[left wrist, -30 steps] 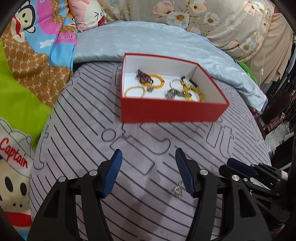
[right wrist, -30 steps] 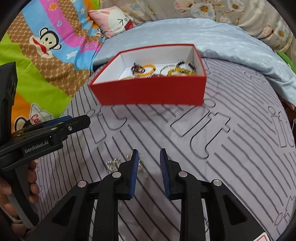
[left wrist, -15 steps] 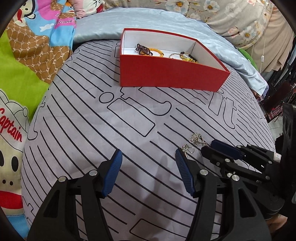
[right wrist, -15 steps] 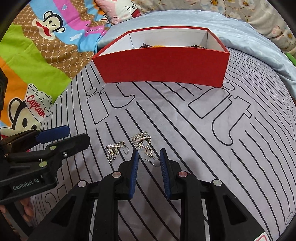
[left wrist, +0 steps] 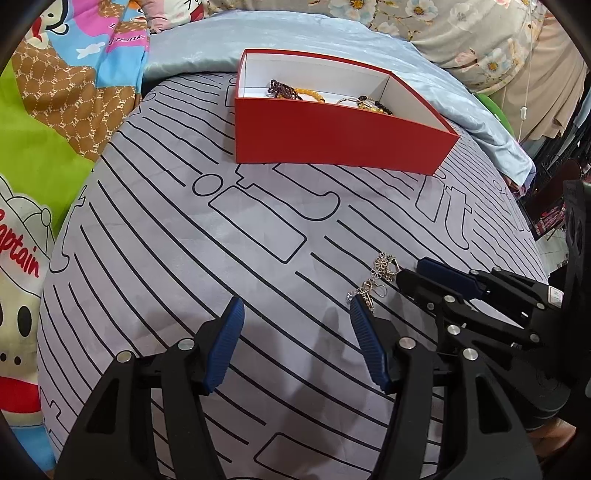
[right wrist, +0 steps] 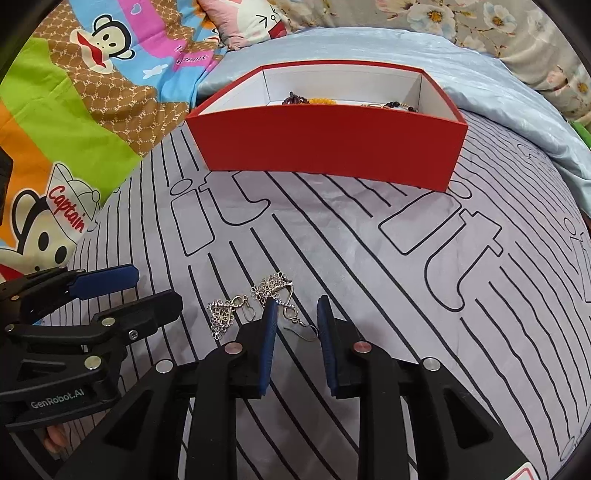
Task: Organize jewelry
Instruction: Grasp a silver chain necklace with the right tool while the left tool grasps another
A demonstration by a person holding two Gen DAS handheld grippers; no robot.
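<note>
Covering the bed, your grey striped sheet [right wrist: 369, 258] carries the red box [right wrist: 328, 147] with bead bracelets [left wrist: 295, 90] inside. Your left gripper [left wrist: 295, 325] is wide open and empty. Your right gripper [right wrist: 295, 314], partly open, straddles one silver earring [right wrist: 280, 295]; the second earring [right wrist: 225, 314] lies just beside.

Box [right wrist: 325, 147] at upper centre of the right wrist frame, resting on striped sheet [right wrist: 369, 266]; bracelets [right wrist: 310, 99] lying inside, against far wall. Two earrings on sheet at lower centre: first earring [right wrist: 223, 314] left, second earring [right wrist: 275, 290] just right of it, slightly apart. Right gripper [right wrist: 295, 321] directly below, hook of second earring between its fingertips. Left gripper [right wrist: 122, 291] at lower left, just left of first earring. Cartoon blanket [right wrist: 74, 110] at upper left, beside sheet. Pillow [right wrist: 255, 18] at top, behind box.
</note>
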